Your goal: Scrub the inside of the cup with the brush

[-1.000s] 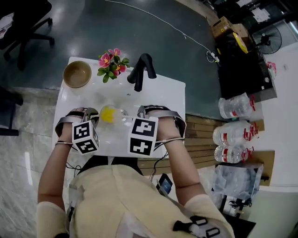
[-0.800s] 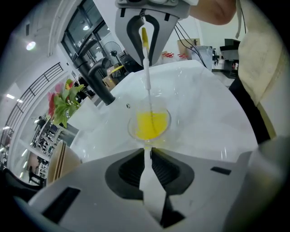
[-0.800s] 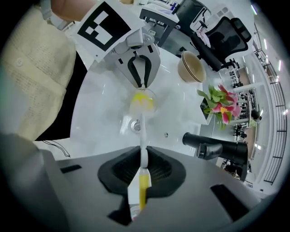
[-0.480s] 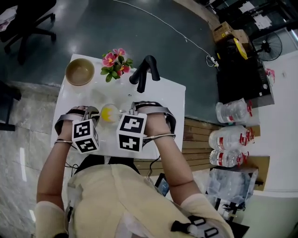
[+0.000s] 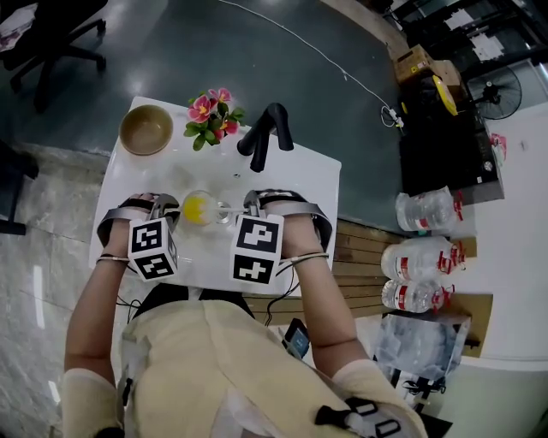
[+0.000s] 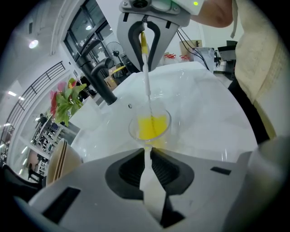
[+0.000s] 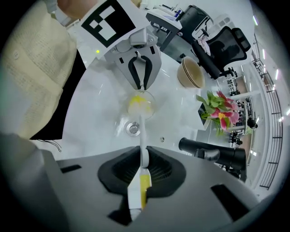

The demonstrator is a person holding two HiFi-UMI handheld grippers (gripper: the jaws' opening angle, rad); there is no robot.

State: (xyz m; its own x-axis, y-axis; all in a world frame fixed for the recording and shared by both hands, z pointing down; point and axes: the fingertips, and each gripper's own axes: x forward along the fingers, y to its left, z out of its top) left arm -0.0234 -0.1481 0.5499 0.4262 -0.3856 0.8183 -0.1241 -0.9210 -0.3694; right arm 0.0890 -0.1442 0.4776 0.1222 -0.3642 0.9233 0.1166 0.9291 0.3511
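Clear glass cup (image 6: 149,127) gripped, white-handled yellow brush (image 7: 141,132) in it.
Your left gripper (image 6: 146,152) jaws clamp the cup's near side, over the white bench (image 5: 300,175). Your right gripper (image 7: 141,156) jaws grasp the brush handle, its yellow head inside the cup. Beyond stand a black faucet (image 5: 264,135), pink flowers (image 5: 208,111) and a tan bowl (image 5: 144,130).

A dark glossy floor (image 5: 171,51) surrounds the white tabletop (image 5: 308,175). A black office chair (image 5: 51,26) stands at the upper left.
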